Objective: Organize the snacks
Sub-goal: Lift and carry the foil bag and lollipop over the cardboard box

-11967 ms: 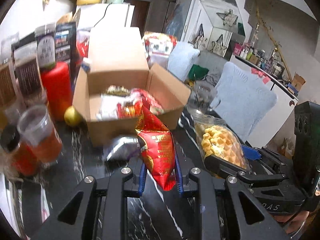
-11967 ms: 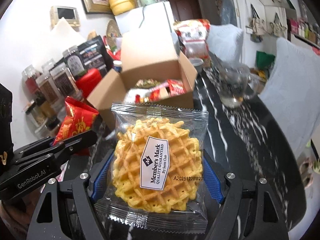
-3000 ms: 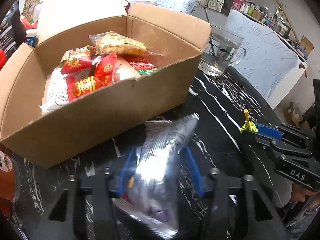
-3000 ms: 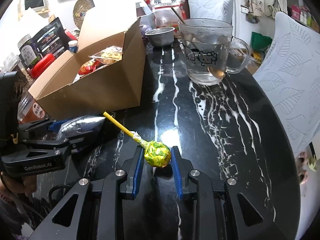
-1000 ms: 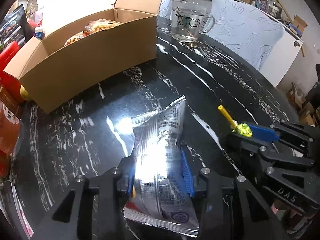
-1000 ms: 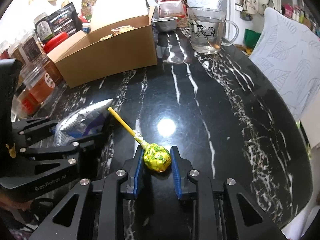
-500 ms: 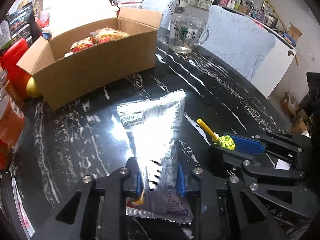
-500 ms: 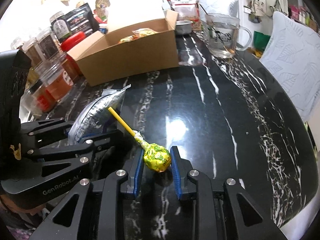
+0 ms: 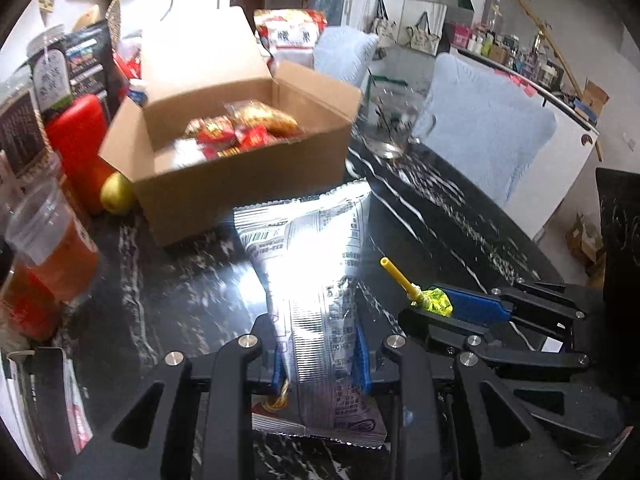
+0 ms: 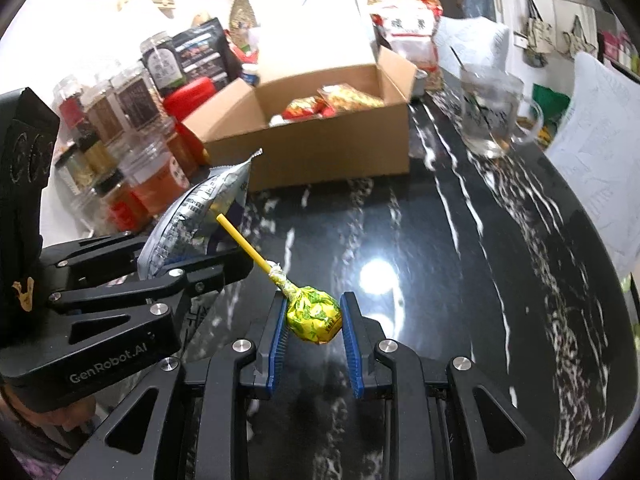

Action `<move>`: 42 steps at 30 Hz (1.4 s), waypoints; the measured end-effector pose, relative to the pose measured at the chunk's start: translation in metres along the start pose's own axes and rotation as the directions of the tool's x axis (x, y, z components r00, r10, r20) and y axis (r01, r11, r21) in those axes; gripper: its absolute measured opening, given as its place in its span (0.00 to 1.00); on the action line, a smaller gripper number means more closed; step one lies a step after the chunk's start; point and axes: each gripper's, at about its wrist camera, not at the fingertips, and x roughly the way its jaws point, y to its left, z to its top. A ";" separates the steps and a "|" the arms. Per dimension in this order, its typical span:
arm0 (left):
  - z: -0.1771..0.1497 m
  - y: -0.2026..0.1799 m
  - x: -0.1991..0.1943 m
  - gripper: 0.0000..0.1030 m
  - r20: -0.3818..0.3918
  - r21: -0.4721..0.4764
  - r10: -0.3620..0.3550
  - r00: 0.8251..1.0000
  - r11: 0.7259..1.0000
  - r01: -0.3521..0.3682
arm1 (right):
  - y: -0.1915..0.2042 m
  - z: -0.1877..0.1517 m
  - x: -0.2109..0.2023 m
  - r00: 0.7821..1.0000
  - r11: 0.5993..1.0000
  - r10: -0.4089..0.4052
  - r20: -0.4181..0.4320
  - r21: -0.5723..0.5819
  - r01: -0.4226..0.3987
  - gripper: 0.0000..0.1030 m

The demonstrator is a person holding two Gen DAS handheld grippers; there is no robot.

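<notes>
While the left gripper (image 9: 320, 354) clamps a silver snack packet (image 9: 316, 280) printed with small dark text, the right gripper (image 10: 314, 334) clamps a yellow-green wrapped lollipop (image 10: 314, 314), its yellow stick pointing up and left. Both hang above a black marble table (image 10: 460, 280). Beyond them stands an open cardboard box (image 9: 248, 176) holding red and orange snack packs. Jars crowd its left; a glass mug (image 10: 494, 114) stands right. The left gripper's body reads "GenRobot.AI".
</notes>
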 end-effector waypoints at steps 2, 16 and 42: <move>0.005 0.004 -0.005 0.26 0.019 -0.008 0.009 1.000 1.000 -0.009 | 0.003 0.005 -0.002 1.000 1.000 0.007 0.012 -0.011 -0.006 0.25; 0.050 0.026 -0.028 0.26 0.134 -0.006 0.048 0.990 0.999 -0.047 | 0.019 0.057 -0.005 0.996 0.995 0.037 0.086 -0.094 -0.028 0.25; 0.154 0.091 0.001 0.26 0.261 -0.067 0.099 0.960 0.994 -0.084 | 0.006 0.178 0.035 0.977 0.982 0.080 0.197 -0.186 -0.043 0.25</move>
